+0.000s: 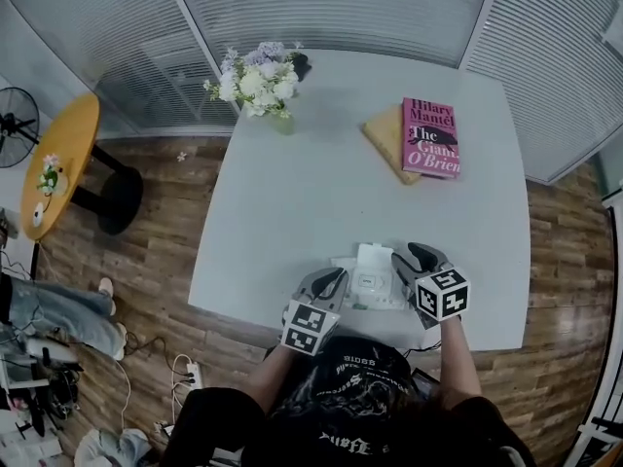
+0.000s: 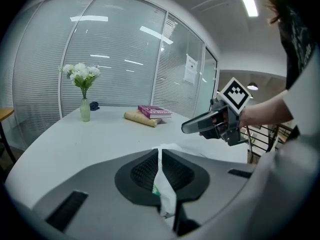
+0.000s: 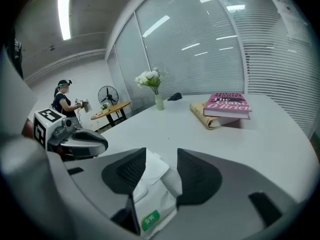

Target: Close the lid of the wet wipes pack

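the wet wipes pack (image 1: 375, 285) lies on the pale bench (image 1: 292, 202), near the edge closest to the person and between the two grippers. its white lid (image 3: 150, 169) looks folded back and not yet pressed down, so the closing appears still to be done. the left gripper (image 1: 336, 280) has its fingers clenched on a thin edge of the pack's film, most likely to pin the soft pack so it cannot slide when the lid is pushed. the right gripper (image 1: 414, 258) has its fingers released and spread, with the lid end of the pack lying in the gap and neither pad pressing on it. a small green label (image 3: 150, 219) sits on the pack; its print is too small to read. well apart, at the far side, a pink book (image 1: 430, 137) reads "hilary mantel" and "the giant, o'brien".
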A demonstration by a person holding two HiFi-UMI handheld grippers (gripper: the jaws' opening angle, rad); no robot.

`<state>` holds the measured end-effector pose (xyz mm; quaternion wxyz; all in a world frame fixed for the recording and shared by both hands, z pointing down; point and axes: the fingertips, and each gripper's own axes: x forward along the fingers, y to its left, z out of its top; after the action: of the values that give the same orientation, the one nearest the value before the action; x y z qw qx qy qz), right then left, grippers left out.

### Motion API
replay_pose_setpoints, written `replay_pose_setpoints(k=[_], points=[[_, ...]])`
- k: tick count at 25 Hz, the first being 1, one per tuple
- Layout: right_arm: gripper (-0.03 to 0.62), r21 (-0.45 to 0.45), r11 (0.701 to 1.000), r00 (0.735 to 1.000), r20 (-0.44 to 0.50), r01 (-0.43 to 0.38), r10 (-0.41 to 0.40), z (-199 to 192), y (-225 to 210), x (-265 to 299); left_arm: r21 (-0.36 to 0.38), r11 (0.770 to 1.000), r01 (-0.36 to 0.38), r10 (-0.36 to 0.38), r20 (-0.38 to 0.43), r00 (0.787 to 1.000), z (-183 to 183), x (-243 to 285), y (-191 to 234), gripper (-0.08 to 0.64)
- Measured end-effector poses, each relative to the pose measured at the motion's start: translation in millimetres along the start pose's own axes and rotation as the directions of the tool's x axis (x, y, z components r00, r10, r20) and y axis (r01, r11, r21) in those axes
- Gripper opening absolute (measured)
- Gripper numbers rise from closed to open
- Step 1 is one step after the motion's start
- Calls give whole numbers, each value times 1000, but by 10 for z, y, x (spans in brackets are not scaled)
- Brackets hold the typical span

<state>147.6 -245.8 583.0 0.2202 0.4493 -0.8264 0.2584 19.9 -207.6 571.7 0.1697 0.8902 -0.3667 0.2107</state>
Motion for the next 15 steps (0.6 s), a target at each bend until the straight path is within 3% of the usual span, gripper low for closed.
replay_pose_setpoints(k=[4, 10, 15], points=[[206, -25, 999, 996, -87, -32, 29, -111, -106, 183, -7, 1000, -13, 13, -33, 999, -82, 59, 27, 23], [206, 115, 984, 971, -180, -139, 159, -270, -214, 344, -40, 999, -29, 25, -93, 995, -262, 136, 60, 23], [201, 227, 954, 945, -214, -197, 246, -339, -273, 433, -53, 998, -29, 22, -129, 991, -343, 192, 73, 23]])
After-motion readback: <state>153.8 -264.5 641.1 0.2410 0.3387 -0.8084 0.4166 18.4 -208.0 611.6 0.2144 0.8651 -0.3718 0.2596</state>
